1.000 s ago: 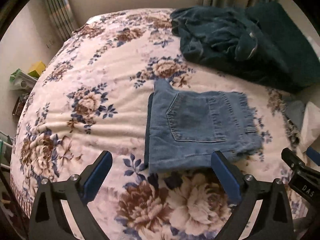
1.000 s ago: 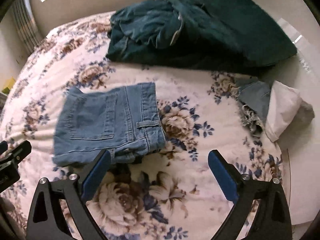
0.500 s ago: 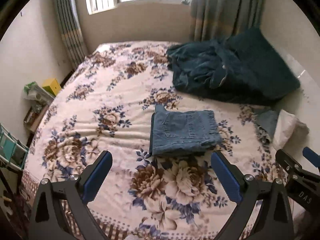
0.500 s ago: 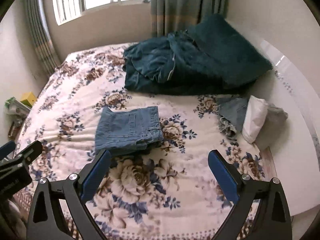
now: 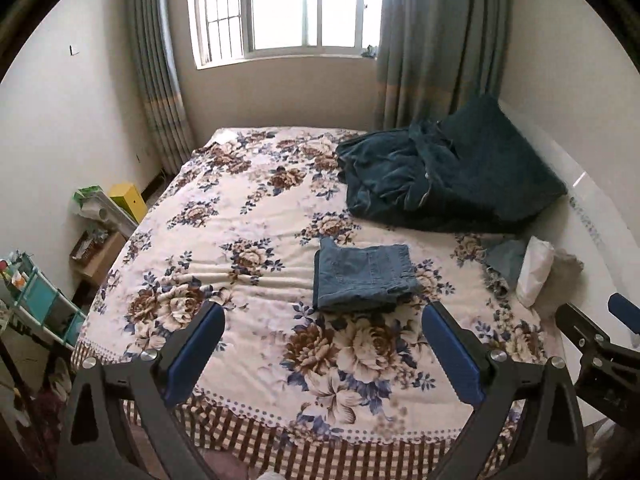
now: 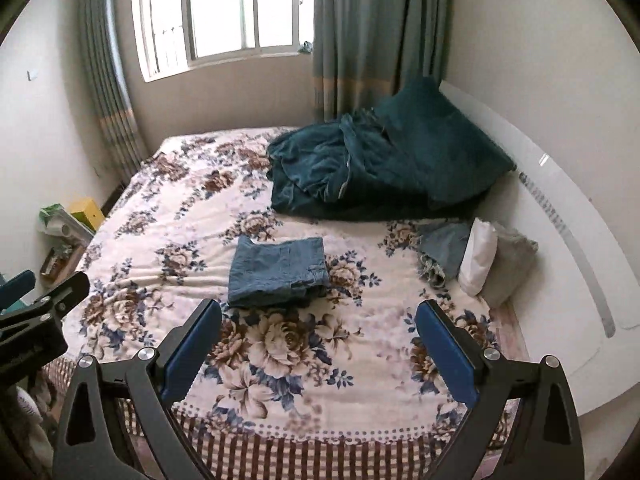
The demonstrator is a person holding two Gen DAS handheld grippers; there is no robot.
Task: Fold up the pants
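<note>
both tongs are spread wide with nothing between the blue pads, held back over the foot of the bed.

left wrist view: your left tongs point up the bed, and the folded pants lie at about 12 to 1 o'clock from them, well apart, flat on the floral blanket. the bundle's long axis runs roughly 9 to 3 o'clock, across your line of approach. your right tongs' frame shows at 4 o'clock near the edge of this view.

right wrist view: your right tongs see the pants at about 11 o'clock, again well apart, long axis crosswise. the dark teal bedding sits beyond at 12 to 1 o'clock, clear of the pants.

by my judgement the fold looks finished. the pants sit about between your two hands, slightly nearer the left hand's centre line, so any last tidy would favour the left.
</note>
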